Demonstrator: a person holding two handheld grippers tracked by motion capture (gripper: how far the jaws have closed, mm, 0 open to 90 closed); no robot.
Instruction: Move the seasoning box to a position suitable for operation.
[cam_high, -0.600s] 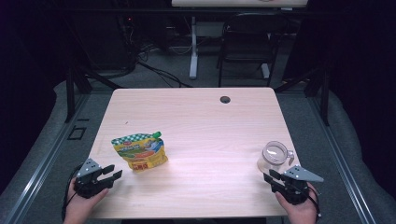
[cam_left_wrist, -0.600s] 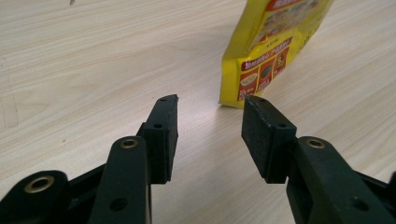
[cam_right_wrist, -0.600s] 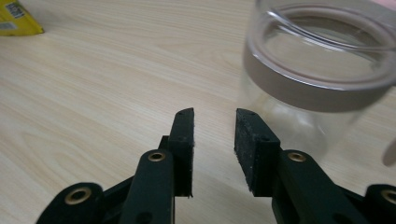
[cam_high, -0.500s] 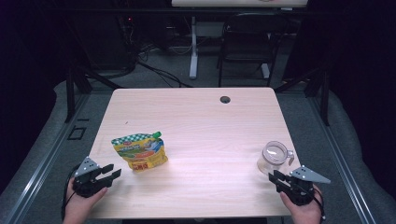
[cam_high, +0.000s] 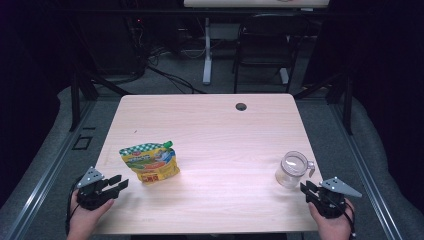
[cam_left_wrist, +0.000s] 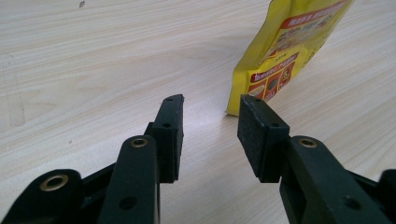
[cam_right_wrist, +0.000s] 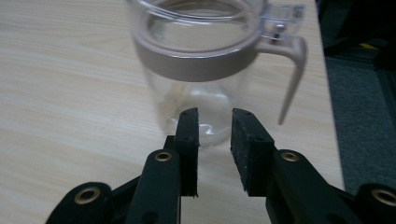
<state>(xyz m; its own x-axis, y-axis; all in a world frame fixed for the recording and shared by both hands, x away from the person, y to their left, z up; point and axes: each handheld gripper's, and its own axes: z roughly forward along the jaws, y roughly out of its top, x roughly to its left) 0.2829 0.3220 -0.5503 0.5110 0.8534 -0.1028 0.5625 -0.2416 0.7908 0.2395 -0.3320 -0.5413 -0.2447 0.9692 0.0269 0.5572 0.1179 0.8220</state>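
Lying on table (cam_high: 210, 125): yellow pouch (cam_high: 150, 162), near the front left, green cap at its far end.
Jar: clear jar (cam_high: 291, 169) stood upright near the front right.
Left gripper (cam_high: 116, 183): held released, empty, near the pouch.
Right gripper (cam_high: 306, 188): held released, empty, just beside the jar.

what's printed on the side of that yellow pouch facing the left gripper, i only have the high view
Observer: In the left gripper view, the yellow pouch shows a red band with pale lettering and small food pictures; the text is too small to read.
Operator: is the left gripper on it
Observer: No, the left gripper is open, with bare table between it and the pouch.
Operator: anything in the jar on the right
Observer: In the right gripper view, the clear jar looks empty, just ahead of the open right gripper.
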